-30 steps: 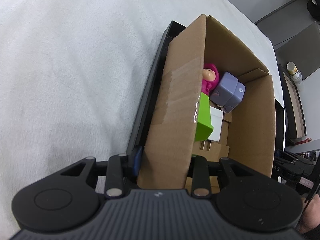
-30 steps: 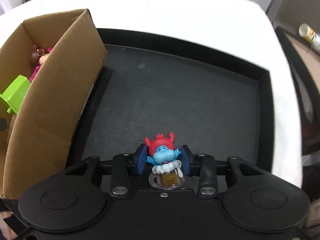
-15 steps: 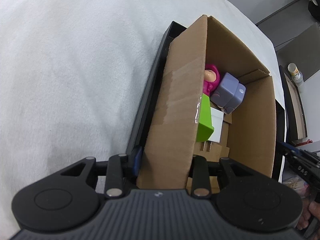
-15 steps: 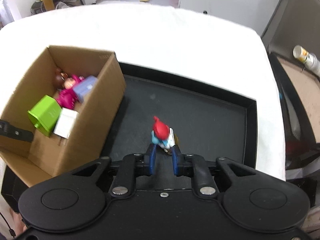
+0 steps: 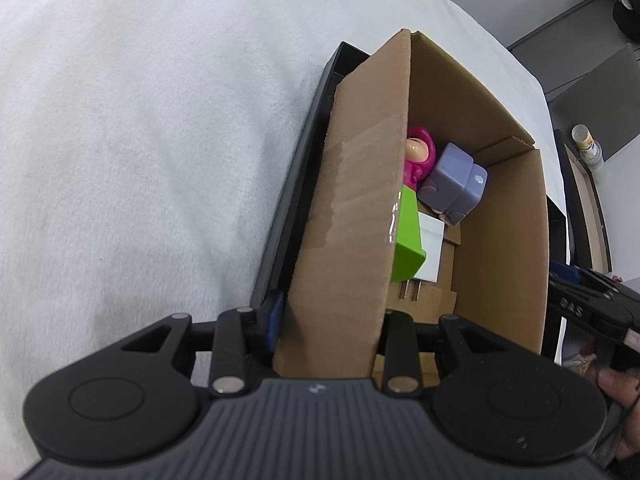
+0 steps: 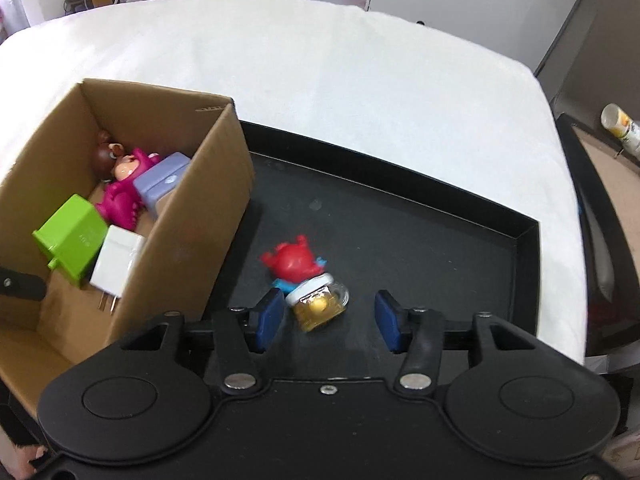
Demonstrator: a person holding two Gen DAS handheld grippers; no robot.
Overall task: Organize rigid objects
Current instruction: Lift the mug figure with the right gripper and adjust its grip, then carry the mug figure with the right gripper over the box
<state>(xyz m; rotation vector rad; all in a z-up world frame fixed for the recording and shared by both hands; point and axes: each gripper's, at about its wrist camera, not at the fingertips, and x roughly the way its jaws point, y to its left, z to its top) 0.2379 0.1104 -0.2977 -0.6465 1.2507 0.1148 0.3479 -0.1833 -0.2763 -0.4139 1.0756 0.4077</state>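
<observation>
My left gripper [image 5: 334, 320] is shut on the near wall of the open cardboard box [image 5: 360, 216], one blue pad [image 5: 274, 316] outside and the other finger inside. In the box lie a pink doll [image 6: 120, 196], a purple block [image 6: 162, 184], a green plug [image 6: 70, 236] and a white charger [image 6: 116, 264]. My right gripper [image 6: 328, 320] is opening above the black tray [image 6: 440, 240]. A red-haired blue figure with an amber mug [image 6: 308, 280] lies tipped between its fingers, close to the left pad [image 6: 268, 318]; neither pad presses it.
The tray and box sit on a white cloth-covered table [image 6: 340, 80]. A bottle [image 6: 620, 126] stands off the table's right edge. My right gripper's body [image 5: 580, 308] shows past the box in the left wrist view.
The right gripper has risen and drawn back, so the box now shows. It held the figure a second ago; the jaws have spread and the figure has tipped over. The left gripper is unchanged.
</observation>
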